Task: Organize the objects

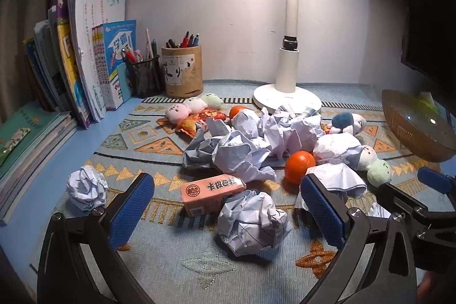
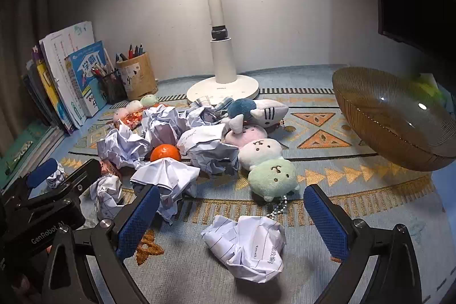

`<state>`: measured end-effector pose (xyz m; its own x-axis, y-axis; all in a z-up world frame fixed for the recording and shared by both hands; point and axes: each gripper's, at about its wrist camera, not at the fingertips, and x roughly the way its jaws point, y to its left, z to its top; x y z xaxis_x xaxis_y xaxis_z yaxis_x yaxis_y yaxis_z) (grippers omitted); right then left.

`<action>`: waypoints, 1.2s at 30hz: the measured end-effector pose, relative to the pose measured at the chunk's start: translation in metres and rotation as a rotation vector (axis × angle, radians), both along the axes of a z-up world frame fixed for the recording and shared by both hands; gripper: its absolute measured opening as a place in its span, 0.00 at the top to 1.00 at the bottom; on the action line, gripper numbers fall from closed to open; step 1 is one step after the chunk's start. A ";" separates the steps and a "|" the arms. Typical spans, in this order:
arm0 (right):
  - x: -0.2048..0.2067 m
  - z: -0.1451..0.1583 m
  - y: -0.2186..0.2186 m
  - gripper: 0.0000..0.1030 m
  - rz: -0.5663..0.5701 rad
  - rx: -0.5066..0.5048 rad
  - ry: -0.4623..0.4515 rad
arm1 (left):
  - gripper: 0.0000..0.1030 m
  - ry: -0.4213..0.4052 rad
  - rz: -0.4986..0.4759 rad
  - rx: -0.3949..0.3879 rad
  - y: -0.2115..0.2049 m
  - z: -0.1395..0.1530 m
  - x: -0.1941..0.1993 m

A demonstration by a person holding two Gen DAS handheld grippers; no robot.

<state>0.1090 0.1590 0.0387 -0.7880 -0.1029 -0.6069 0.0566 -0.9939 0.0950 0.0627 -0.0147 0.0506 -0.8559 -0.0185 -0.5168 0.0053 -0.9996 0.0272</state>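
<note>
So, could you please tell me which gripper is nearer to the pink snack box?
Left. The left gripper hangs open with the pink snack box lying between its fingers, just ahead. The right gripper is farther to the right, over another crumpled paper ball.

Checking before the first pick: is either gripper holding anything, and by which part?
Nothing held. The left gripper and right gripper are both open above the mat.

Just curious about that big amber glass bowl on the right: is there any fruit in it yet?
No, the amber bowl holds no fruit; an orange lies on the mat among crumpled paper.
</note>
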 end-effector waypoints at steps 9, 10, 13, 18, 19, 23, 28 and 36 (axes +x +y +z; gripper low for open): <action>-0.001 -0.005 0.010 0.01 -0.030 -0.009 -0.033 | 0.01 -0.033 -0.009 0.012 -0.003 -0.002 -0.004; -0.001 -0.005 0.010 0.01 -0.033 -0.011 -0.035 | 0.01 -0.036 -0.006 0.013 -0.004 -0.002 -0.004; 0.000 -0.005 0.006 0.01 -0.041 0.014 -0.031 | 0.01 -0.046 -0.013 0.008 -0.002 -0.003 -0.005; 0.003 -0.004 -0.003 0.01 -0.041 0.069 -0.009 | 0.01 -0.053 -0.009 0.005 0.001 -0.003 -0.006; 0.003 -0.004 -0.004 0.01 -0.038 0.074 -0.010 | 0.01 -0.057 -0.004 0.005 0.001 -0.003 -0.007; 0.003 -0.005 -0.003 0.01 -0.041 0.072 -0.007 | 0.01 -0.064 0.001 0.005 0.000 -0.003 -0.008; 0.002 -0.006 -0.002 0.01 -0.046 0.061 -0.013 | 0.01 -0.075 0.001 0.010 -0.001 -0.004 -0.009; 0.002 -0.006 -0.002 0.01 -0.043 0.057 -0.014 | 0.01 -0.091 0.004 0.001 0.000 -0.005 -0.013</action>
<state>0.1114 0.1572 0.0330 -0.7826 -0.0340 -0.6216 0.0125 -0.9992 0.0388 0.0500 -0.0144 0.0460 -0.8054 -0.0210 -0.5923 0.0066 -0.9996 0.0265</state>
